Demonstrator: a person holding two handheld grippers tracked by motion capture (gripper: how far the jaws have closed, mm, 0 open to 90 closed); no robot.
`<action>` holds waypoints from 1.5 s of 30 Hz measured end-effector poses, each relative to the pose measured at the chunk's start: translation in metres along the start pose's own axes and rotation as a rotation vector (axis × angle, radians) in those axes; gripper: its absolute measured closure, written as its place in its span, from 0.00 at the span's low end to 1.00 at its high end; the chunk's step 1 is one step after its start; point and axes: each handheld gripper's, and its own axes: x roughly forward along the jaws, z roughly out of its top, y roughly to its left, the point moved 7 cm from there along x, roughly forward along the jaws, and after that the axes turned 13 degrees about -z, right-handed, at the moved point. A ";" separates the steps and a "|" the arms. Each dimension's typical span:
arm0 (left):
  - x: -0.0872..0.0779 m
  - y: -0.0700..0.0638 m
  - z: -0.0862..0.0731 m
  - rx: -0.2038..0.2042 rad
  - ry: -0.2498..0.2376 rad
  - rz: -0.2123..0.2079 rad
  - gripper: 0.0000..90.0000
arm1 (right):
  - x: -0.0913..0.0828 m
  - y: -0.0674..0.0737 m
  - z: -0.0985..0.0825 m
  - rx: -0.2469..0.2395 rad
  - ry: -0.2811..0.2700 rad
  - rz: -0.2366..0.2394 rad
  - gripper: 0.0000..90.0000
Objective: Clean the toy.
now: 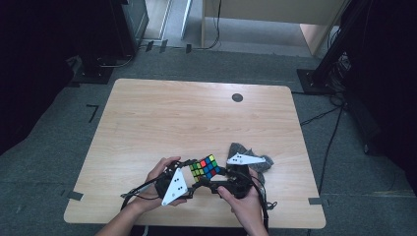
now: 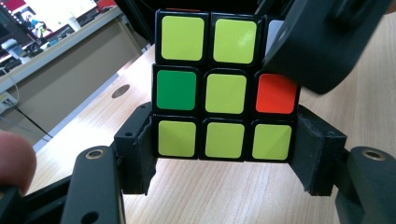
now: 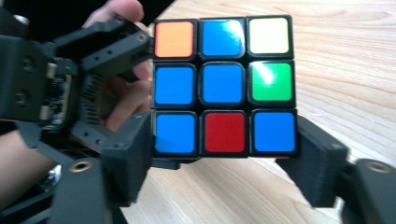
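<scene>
A Rubik's cube point(image 1: 205, 167) hangs just above the wooden table point(image 1: 196, 113), near its front edge, between both hand-held grippers. My left gripper point(image 1: 193, 173) comes in from the left. In the left gripper view its pads point(image 2: 140, 149) press both sides of the bottom row of the mostly yellow face point(image 2: 225, 93), so my left gripper point(image 2: 224, 149) is shut on the cube. In the right gripper view my right gripper point(image 3: 225, 140) brackets the bottom row of the mostly blue face point(image 3: 224, 84). Its pads point(image 3: 313, 158) stand just off the cube's sides, slightly open.
A crumpled grey cloth point(image 1: 237, 147) lies on the table just behind the right gripper. A small black round spot point(image 1: 237, 97) marks the far part of the tabletop. Cables trail off the table's front edge. Dark stands and a pale desk stand beyond the table.
</scene>
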 end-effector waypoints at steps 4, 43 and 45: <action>-0.005 0.011 -0.003 -0.065 -0.015 0.017 0.38 | -0.012 -0.002 0.009 -0.002 -0.086 0.005 0.27; -0.018 0.030 -0.005 -0.288 -0.090 -0.042 0.38 | 0.006 -0.120 -0.032 -0.066 -0.048 -0.554 0.76; -0.016 0.029 -0.006 -0.272 -0.072 -0.039 0.38 | -0.007 -0.104 -0.018 -0.051 -0.148 -0.500 0.76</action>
